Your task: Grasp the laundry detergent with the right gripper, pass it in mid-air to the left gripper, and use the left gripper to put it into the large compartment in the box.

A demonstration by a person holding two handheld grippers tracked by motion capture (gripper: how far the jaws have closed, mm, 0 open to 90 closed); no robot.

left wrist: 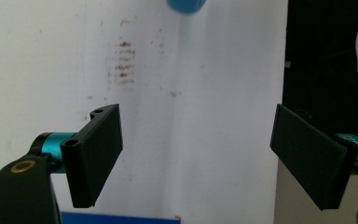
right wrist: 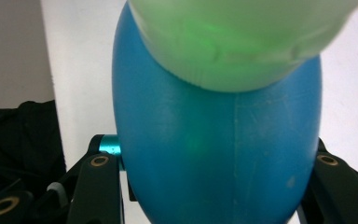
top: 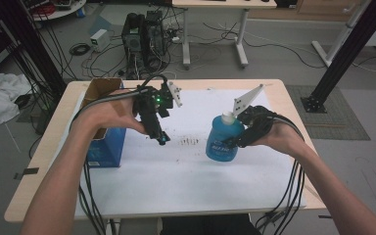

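The right gripper (top: 235,142) has its jaws clenched on the blue plastic bottle (top: 223,139) with a pale cap, held above the white surface (top: 186,181), while the left gripper (top: 162,139) has its jaws released, holding nothing.

Light wood counter (top: 49,147) with a white sheet (top: 186,176) covering most of its top. Brown smudges (top: 190,142) mark the sheet mid-way. Blue box (top: 105,147) stands at the sheet's left edge.

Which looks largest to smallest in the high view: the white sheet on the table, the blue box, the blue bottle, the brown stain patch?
1. White sheet, by far the largest.
2. Blue box, with its open cardboard flap.
3. Blue bottle, held in the right gripper; it is lifted nearer the camera, so the gap to the box is unsure.
4. Brown stain patch, smallest.
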